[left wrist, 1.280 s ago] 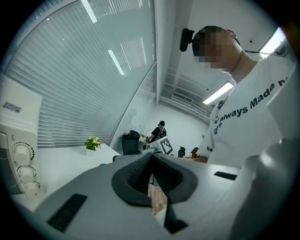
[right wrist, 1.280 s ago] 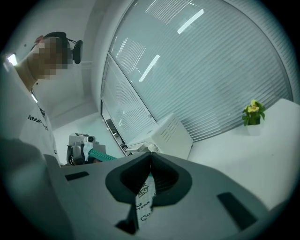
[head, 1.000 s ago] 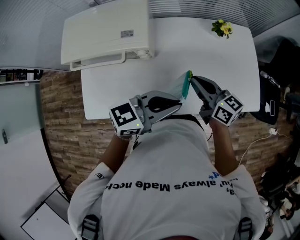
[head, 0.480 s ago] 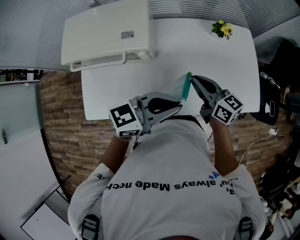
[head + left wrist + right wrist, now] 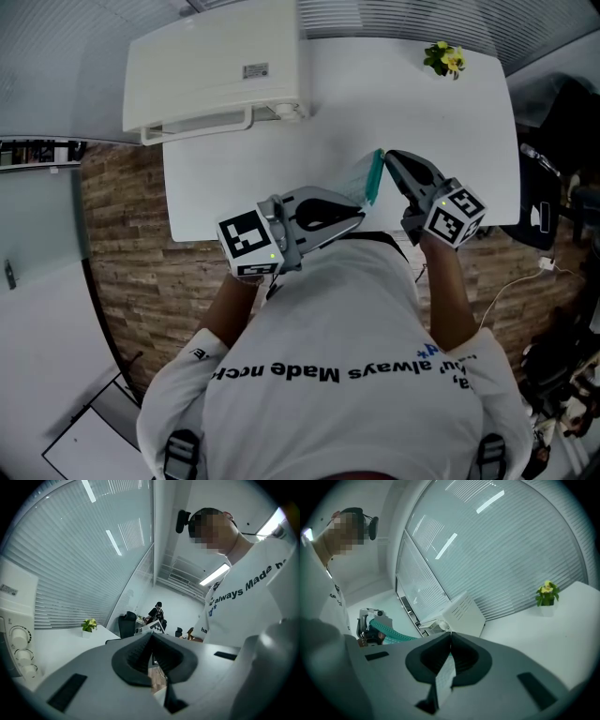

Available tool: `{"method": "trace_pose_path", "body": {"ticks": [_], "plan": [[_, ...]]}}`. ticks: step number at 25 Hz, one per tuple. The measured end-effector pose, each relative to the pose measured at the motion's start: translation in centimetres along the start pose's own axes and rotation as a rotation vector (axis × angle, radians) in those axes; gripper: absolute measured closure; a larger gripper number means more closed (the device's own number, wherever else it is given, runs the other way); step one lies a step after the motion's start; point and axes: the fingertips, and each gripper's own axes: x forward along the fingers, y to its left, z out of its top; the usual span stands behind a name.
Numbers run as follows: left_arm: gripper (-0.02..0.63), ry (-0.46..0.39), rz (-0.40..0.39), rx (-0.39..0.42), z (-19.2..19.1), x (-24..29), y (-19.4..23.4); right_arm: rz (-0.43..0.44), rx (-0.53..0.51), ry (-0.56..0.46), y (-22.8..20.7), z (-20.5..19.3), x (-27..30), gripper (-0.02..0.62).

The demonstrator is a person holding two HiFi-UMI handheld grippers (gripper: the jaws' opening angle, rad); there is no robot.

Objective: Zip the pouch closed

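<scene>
A see-through pouch with a teal zip hangs over the white table's near edge, stretched between both grippers. My left gripper points right, its jaws shut at the pouch's lower end. My right gripper comes in from the right and is shut on the upper end. In the right gripper view the pouch's clear sheet is pinched between the closed pads of my right gripper. From there the teal zip runs left to the left gripper. The left gripper shows closed jaws in its own view.
A white boxy appliance stands on the table's far left. A small potted plant sits at the far right corner of the white table. A black chair stands to the right. Brick-pattern floor lies around the table.
The right gripper and the pouch's upper end have edged slightly nearer the person. The left gripper has kept still.
</scene>
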Motion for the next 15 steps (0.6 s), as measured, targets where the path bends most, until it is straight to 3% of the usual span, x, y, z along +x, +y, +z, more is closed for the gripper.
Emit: {"method": "trace_pose_path", "body": {"ticks": [15], "plan": [[0.583,0.019,-0.003,0.004,-0.3,0.0,0.0,-0.037,0.000,0.035,-1.1,-0.9,0.0,0.584]]}}
